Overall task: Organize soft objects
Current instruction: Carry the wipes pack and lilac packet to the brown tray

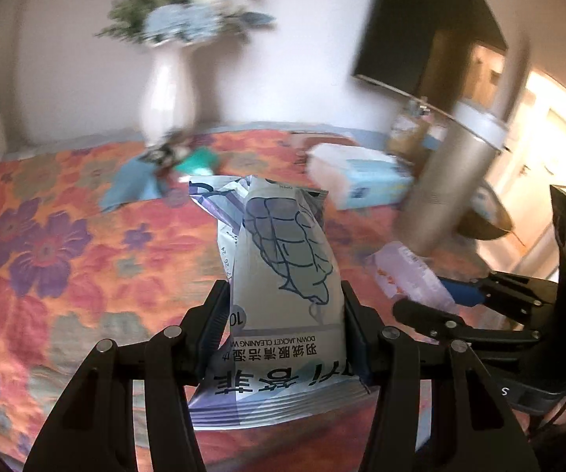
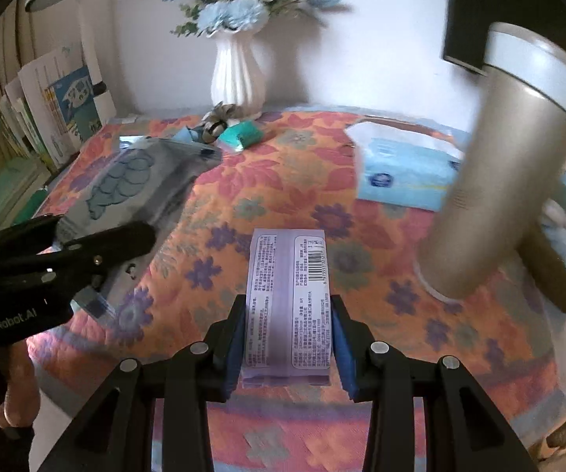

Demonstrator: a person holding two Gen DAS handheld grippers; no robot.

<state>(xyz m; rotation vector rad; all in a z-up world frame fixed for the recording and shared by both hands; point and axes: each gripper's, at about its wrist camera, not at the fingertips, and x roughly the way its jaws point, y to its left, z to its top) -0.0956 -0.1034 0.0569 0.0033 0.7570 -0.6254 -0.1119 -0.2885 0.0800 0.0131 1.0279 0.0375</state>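
Note:
My left gripper (image 1: 285,314) is shut on a grey-blue pack of down jacket cleaning wipes (image 1: 283,275) and holds it above the floral tablecloth (image 1: 66,255). The same pack (image 2: 133,188) shows in the right wrist view, held by the left gripper (image 2: 86,244). My right gripper (image 2: 287,326) is shut on a flat lilac wipes pack (image 2: 287,295), label side up. That lilac pack (image 1: 409,275) and the right gripper (image 1: 436,303) show at the right of the left wrist view.
A white vase of blue flowers (image 2: 237,74) stands at the back. A blue tissue pack (image 2: 405,173), a small teal pack (image 2: 243,135) and a tall metal flask (image 2: 499,181) are on the table. Books (image 2: 54,114) stand at the left.

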